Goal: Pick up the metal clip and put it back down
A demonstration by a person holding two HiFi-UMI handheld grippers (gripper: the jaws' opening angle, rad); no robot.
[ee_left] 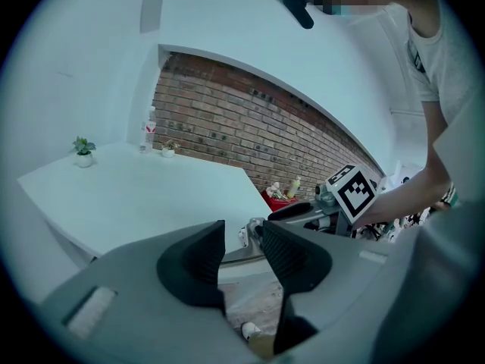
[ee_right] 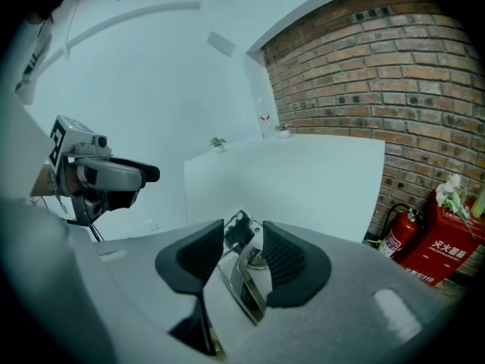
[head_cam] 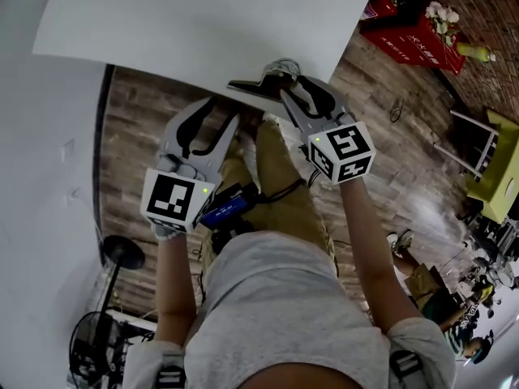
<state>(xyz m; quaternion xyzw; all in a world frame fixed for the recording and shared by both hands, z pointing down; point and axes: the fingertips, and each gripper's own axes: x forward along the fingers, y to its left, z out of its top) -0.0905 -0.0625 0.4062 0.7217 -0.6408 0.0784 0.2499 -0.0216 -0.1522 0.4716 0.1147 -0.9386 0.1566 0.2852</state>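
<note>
Clamped in the right gripper [ee_right: 242, 230], lower centre: metal clip [ee_right: 247, 283], mostly hidden in the head view. Left gripper [ee_left: 242, 230] spread, empty.

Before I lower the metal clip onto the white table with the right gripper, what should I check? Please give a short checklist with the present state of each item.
1. The metal clip is gripped between the right gripper's fingers: ok.
2. No other object lies on the table near the clip: ok.
3. The clip is well inside the table's near edge: not ok, it hangs right at that edge.
4. The left gripper is open, empty and off to the side of the clip: ok.
5. The clip touches the table top: cannot tell.
</note>
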